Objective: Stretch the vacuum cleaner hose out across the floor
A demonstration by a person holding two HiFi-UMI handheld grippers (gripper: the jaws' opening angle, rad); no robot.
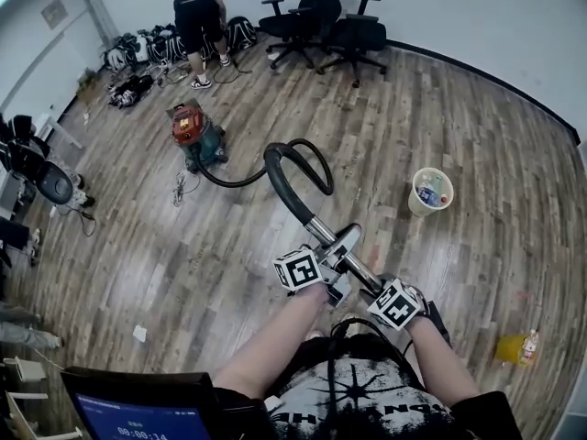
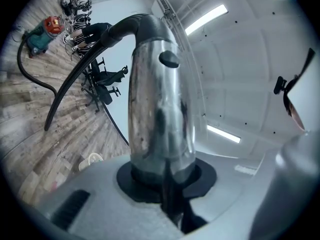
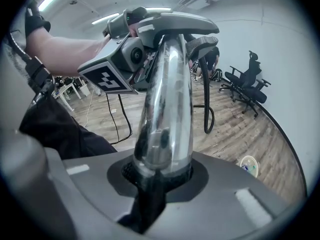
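A red and teal vacuum cleaner stands on the wood floor at the far left. Its black hose curls in a loop and joins a chrome wand held up in front of me. My left gripper is shut on the wand, with the hose arching away towards the vacuum. My right gripper is shut on the same wand lower down, nearer my body. The right gripper view shows the left gripper clamped further up.
Black office chairs and a standing person are at the far wall, beside bags. A white bucket sits to the right, a yellow object at the near right. A loose cord lies near the vacuum.
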